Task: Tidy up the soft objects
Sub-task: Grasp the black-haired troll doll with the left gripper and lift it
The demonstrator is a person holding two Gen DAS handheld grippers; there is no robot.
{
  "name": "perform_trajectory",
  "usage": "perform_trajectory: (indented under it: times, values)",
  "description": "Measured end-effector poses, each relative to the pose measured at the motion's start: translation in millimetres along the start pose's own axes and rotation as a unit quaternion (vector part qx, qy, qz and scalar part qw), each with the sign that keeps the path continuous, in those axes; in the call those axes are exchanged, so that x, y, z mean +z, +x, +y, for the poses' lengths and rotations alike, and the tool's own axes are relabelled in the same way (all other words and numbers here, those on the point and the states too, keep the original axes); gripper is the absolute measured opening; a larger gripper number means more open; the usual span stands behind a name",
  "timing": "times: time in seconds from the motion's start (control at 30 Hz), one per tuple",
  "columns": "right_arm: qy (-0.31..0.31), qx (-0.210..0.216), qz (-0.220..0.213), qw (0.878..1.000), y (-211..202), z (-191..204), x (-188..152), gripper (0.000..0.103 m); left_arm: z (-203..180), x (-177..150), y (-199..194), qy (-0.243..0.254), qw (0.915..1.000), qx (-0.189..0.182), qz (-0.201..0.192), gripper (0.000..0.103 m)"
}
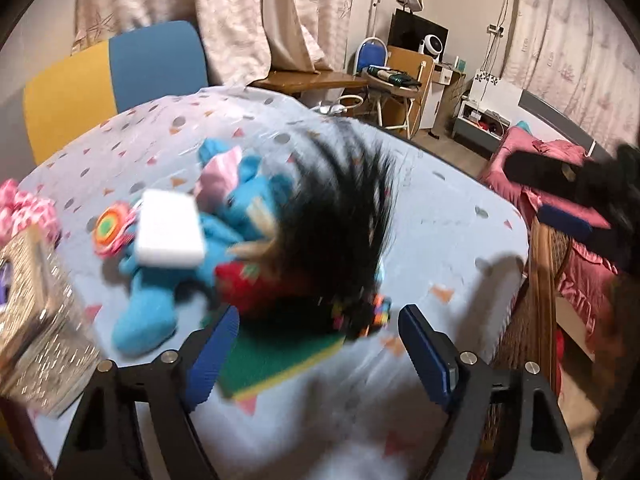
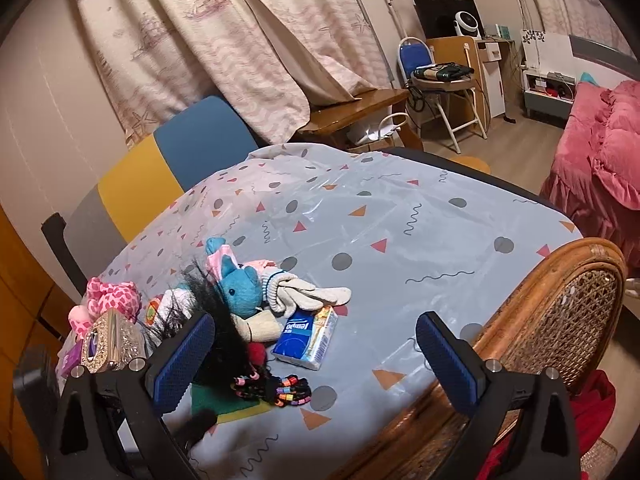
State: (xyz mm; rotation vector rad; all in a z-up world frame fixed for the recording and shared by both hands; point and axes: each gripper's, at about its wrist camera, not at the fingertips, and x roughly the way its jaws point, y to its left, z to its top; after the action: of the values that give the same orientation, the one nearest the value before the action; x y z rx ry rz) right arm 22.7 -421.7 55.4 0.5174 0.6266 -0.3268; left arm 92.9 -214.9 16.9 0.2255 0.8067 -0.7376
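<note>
On the table covered with a pale blue plastic cloth (image 2: 400, 216) printed with dots and triangles, the soft things lie in one untidy heap near the left edge: a blue plush toy (image 2: 240, 288), a black hairy wig-like piece (image 1: 340, 216), a white knitted glove (image 2: 308, 294), a pink spotted plush (image 2: 116, 294) and a blue pack of tissues (image 2: 306, 338). A green and yellow sponge (image 1: 280, 364) lies under the black hair, just beside a string of coloured beads (image 2: 276, 390). The left gripper (image 1: 320, 356) hangs over the sponge with its jaws apart and nothing pressed between them. The right gripper (image 2: 316, 354) is wide apart too, empty, above the tissues. I judge that sorting has hardly begun; next, one gripper must come down on a single item without dragging the hair along.
</note>
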Motion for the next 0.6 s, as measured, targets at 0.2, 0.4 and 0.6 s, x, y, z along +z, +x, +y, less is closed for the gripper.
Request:
perform_trajectory:
  times: [0.2,0.4,0.6]
  values:
    - [0.004,-0.005,0.007,1.000,0,-6,-1,0.103,-17,16,44,0.022,0.9994,-0.009,0.024,0.018]
    - [-0.005,-0.006,0.008,1.000,3,-3,-1,0.103,4,-2,15,-0.012,0.9994,-0.034,0.004,0.006]
    - [-0.016,0.012,0.027,0.999,9,11,-5,0.103,38,-20,-48,-0.069,0.9956,-0.050,-0.040,0.005]
